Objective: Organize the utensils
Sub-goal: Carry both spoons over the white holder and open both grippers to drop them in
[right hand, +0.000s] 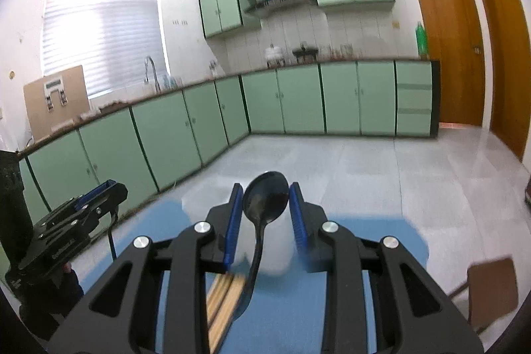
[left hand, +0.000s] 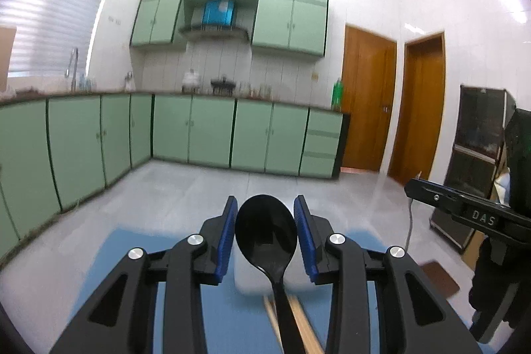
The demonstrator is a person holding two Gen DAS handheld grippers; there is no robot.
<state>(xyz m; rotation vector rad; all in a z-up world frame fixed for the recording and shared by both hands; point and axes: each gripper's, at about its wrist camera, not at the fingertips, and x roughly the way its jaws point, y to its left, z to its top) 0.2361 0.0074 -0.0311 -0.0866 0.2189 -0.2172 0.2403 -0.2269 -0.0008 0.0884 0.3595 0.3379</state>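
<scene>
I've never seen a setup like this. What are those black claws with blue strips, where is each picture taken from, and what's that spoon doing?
There is no robot here. A person holds a two-finger tool in each hand, and each tool carries a wide-angle camera that looks along its fingers. One picture looks out from the left gripper, the other from the right gripper. The blue strips are the gripping pads.

Both tools are open. A black spoon shows between the fingers in both views, but I can't tell whether either one is touching it. Beneath it are wooden chopsticks, a white container and a blue mat. The room behind is a kitchen.
</scene>
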